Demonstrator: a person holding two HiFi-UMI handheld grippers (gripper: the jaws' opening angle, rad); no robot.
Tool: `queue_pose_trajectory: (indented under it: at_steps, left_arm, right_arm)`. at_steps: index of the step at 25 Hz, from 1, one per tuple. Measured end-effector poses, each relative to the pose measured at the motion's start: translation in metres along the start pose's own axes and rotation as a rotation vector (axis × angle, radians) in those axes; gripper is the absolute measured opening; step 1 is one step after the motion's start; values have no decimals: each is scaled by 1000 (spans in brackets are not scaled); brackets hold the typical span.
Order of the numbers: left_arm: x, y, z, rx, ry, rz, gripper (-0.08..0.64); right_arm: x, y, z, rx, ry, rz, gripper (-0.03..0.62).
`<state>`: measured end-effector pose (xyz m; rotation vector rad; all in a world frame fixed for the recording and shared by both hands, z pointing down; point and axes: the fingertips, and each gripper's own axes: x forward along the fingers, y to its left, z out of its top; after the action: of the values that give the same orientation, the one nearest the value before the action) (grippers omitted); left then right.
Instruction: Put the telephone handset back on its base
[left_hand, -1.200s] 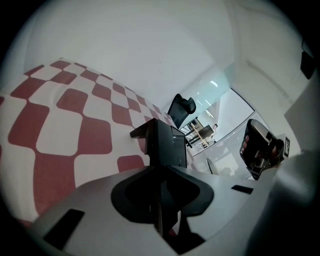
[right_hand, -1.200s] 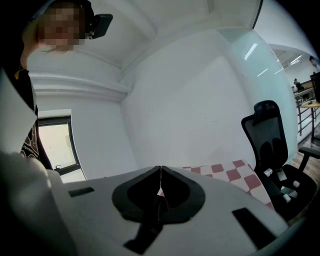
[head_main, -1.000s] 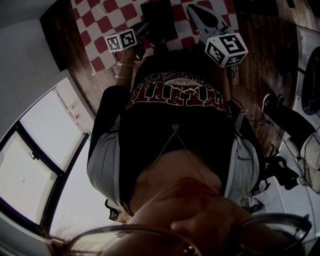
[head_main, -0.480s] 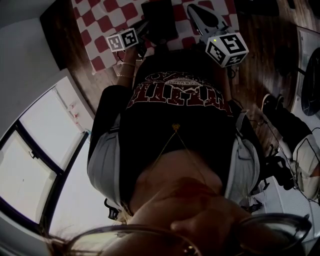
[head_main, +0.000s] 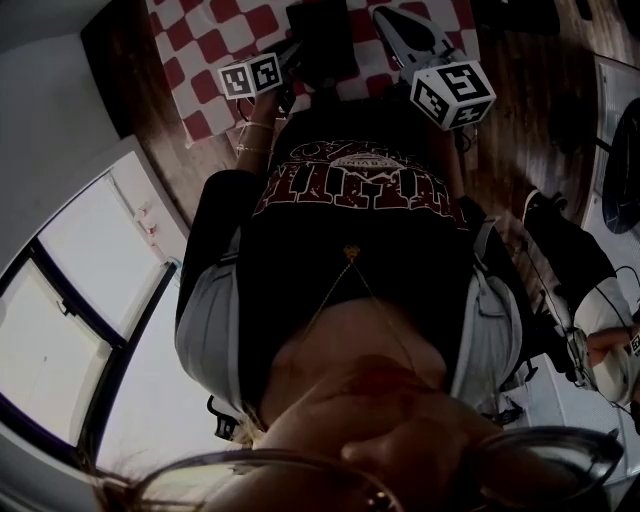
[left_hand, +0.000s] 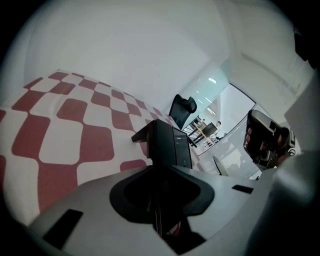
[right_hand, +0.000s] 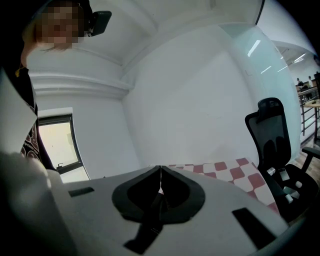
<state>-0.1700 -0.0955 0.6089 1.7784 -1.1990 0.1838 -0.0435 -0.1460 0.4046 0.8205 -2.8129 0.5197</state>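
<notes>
A black telephone (head_main: 320, 40) stands on the red-and-white checked cloth (head_main: 210, 40); I cannot tell handset from base. My left gripper (head_main: 288, 58) reaches it from the left. In the left gripper view the black telephone (left_hand: 167, 142) rises right at the tips of the left gripper (left_hand: 161, 175), with its lower end between the jaws. These jaws have just been opening, and the pads are hidden in the dark recess. My right gripper (head_main: 398, 22) hovers to the right of the telephone. In its own view the right gripper (right_hand: 160, 170) is shut and holds nothing.
The cloth (left_hand: 75, 130) covers a dark wooden table (head_main: 150, 110). A black office chair (right_hand: 272, 145) stands at the right of the right gripper view, a white wall behind it. My own torso fills the middle of the head view. A window (head_main: 70, 300) lies at lower left.
Both grippers stay where they were beside the telephone. At the right edge of the head view a person near the white table has shifted.
</notes>
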Motion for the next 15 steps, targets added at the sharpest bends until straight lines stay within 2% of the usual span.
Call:
queue_pose_trajectory:
  at_steps: [6,9,15]
  left_arm:
    - [5,9,-11,63,25,72,87]
    - [4,8,-10,72,11,78,87]
    - [-4,4,-7,150,-11,117,88]
  right_arm:
    - [7,2,-9,-5,29,12,20]
    - [11,2,-18,-10,55,10,20]
    - [18,5,-32,-24,105,28,20]
